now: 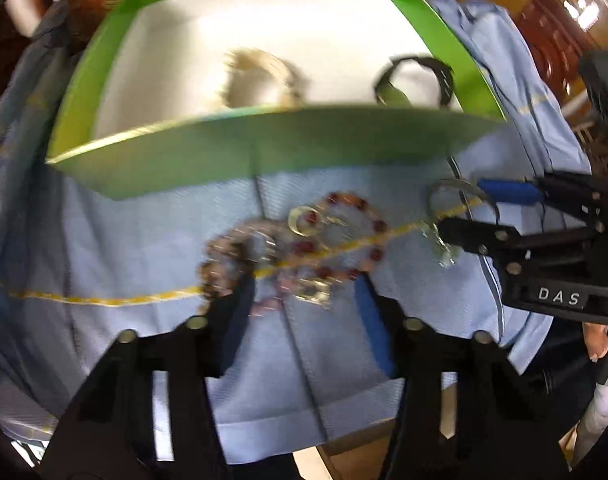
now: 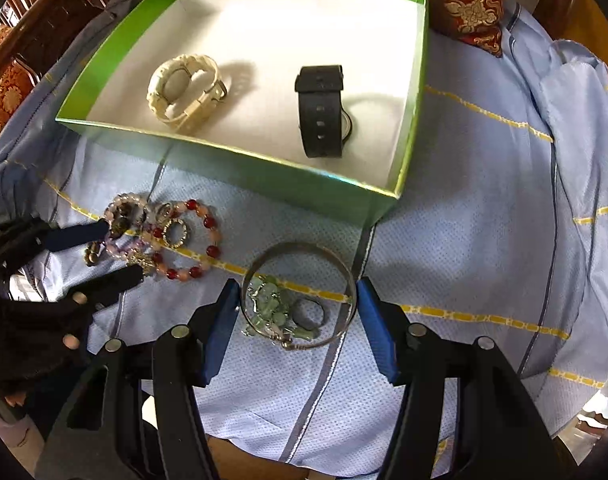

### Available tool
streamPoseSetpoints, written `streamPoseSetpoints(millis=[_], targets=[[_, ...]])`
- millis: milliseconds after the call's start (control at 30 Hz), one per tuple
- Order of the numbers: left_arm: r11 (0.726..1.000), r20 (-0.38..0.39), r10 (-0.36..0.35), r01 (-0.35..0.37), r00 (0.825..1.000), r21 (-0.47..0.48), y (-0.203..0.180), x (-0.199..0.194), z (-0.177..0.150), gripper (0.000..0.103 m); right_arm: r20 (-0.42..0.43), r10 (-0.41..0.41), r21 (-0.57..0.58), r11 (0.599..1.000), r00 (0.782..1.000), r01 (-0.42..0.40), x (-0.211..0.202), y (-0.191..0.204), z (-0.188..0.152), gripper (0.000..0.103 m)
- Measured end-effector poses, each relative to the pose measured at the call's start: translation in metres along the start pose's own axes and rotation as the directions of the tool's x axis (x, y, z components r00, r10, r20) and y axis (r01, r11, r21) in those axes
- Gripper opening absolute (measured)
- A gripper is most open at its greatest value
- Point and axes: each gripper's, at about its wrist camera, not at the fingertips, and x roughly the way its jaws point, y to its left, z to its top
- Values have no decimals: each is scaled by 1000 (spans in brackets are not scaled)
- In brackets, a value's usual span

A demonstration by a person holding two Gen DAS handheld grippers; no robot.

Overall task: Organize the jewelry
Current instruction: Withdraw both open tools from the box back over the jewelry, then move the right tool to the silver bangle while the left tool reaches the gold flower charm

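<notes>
right hand-held gripper (image 2: 297, 312): jaws parted, straddling the thin silver metal bangle (image 2: 299, 294); pads beside its rim, contact unclear.
left hand-held gripper (image 1: 304, 296): jaws apart over the heap of red and pink beaded bracelets (image 2: 163, 236) on the pale blue striped cloth (image 2: 464, 240), gripping nothing.
goal: green cardboard box with white floor (image 2: 239, 160), holding a cream watch (image 2: 183, 88) and a black watch (image 2: 322, 112).
advice: squeeze the bangle across its width, lift level, clear the box wall.
</notes>
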Motion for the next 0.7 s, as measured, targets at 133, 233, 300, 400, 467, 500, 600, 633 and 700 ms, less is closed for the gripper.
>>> streamPoseSetpoints(millis=[133, 233, 300, 400, 467, 500, 600, 633, 700], targets=[[998, -13, 52, -52, 999, 38, -14, 11, -3, 40, -1, -9, -2, 1000, 1000, 9, 1, 2, 4, 59], [998, -11, 54, -54, 998, 26, -16, 12, -4, 34, -1, -12, -7, 1000, 1000, 12, 2, 4, 5, 59], [998, -6, 68, -68, 998, 14, -16, 13, -5, 21, -2, -12, -11, 1000, 1000, 12, 2, 6, 4, 59], [997, 4, 74, -74, 997, -16, -10, 11, -4, 20, -2, -11, -6, 1000, 1000, 11, 9, 1, -4, 59], [997, 15, 69, -68, 998, -34, 5, 5, -7, 20, 9, -8, 6, 1000, 1000, 8, 1, -7, -9, 59], [997, 25, 61, -59, 998, -46, 7, 2, -6, 20, 13, -6, 11, 1000, 1000, 6, 0, -8, -9, 59], [997, 44, 52, -49, 998, -66, 13, -4, -7, 20, 23, 5, 34, 999, 1000, -6, -4, -14, -7, 59], [996, 46, 53, -50, 998, -72, 16, -5, -9, 21, 27, 5, 43, 999, 1000, -6, -5, -16, -7, 59], [996, 40, 57, -54, 998, -75, 17, -3, -10, 21, 36, -6, 61, 998, 999, 4, -6, -19, -6, 60]])
